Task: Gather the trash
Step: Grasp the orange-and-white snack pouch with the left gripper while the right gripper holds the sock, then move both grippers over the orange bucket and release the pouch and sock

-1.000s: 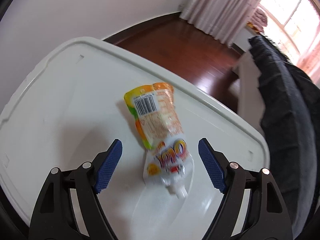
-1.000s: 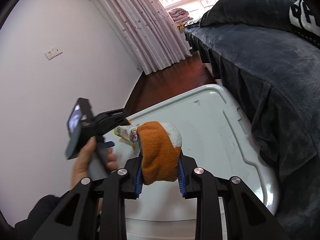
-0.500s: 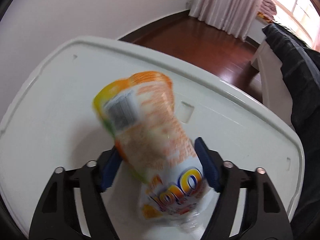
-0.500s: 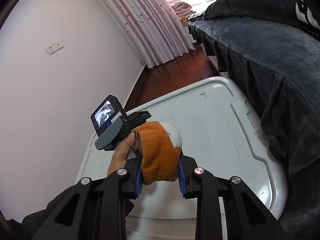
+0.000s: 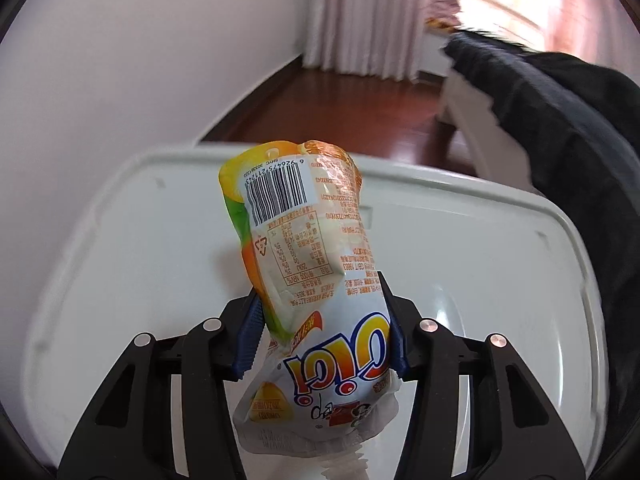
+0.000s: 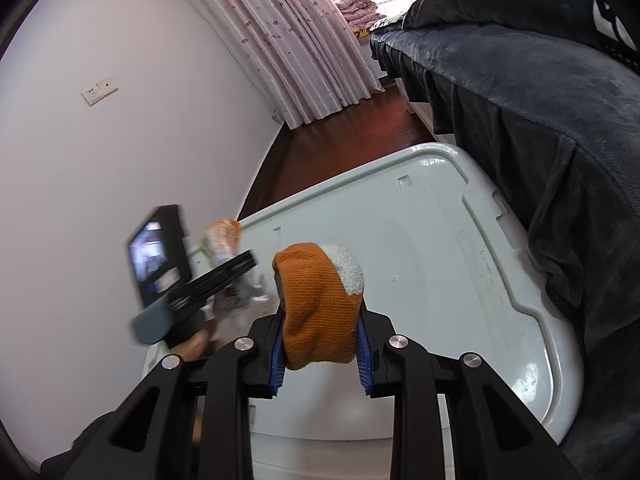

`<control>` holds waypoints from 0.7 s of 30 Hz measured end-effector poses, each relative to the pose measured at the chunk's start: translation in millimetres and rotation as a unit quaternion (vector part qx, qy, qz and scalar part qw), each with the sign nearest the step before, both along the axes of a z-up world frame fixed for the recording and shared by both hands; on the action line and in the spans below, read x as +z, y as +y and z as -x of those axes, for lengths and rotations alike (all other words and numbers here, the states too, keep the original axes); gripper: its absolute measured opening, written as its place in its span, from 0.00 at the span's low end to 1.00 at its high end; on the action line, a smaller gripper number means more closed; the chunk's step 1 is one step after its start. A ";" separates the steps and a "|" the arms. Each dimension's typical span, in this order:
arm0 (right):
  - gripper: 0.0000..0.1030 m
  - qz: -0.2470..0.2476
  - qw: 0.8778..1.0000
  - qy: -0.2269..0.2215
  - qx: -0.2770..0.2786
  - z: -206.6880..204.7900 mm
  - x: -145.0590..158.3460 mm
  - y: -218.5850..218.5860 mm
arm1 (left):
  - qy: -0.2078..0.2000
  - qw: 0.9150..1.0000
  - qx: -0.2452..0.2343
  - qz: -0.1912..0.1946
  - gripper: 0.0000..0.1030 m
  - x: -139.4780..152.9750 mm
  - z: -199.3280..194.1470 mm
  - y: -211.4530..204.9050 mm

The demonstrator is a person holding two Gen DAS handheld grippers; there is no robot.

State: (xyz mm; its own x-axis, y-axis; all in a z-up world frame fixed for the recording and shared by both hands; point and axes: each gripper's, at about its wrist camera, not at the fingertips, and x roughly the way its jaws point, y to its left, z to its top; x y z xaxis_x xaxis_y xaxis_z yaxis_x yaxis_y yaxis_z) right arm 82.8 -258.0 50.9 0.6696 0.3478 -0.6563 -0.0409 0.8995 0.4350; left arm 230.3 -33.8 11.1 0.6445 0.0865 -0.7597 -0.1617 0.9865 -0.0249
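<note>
Orange pouch (image 5: 316, 280), lying flat before, now pinched by closing left claw (image 5: 322, 332).

Crumpled orange-and-white drink pouch (image 5: 316, 272) upright; orange knit glove (image 6: 318, 308) bunched.

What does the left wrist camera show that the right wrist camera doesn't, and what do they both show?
Only the left wrist view shows the drink pouch's barcode and printed label up close, with the left gripper, whose jaws have just been closing, pressing on the pouch. Only the right wrist view shows the right gripper shut on an orange glove, a wall socket and the left gripper's camera screen. Both show the drink pouch, the white bin lid, the pink curtains and the dark blanket.
</note>
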 end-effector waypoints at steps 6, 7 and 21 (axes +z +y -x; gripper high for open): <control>0.27 0.034 0.999 -0.003 0.031 -1.0 -5.0 27.5 | -0.031 0.998 -0.056 -0.028 0.48 49.0 79.3 0.7; 0.27 0.039 0.999 -0.004 0.036 0.4 -6.2 31.5 | -0.032 0.997 -0.063 -0.030 0.48 56.8 97.2 1.9; 0.27 0.090 0.990 -0.022 0.106 98.5 4.2 62.4 | -0.015 0.992 -0.121 -0.019 0.48 58.4 255.2 20.4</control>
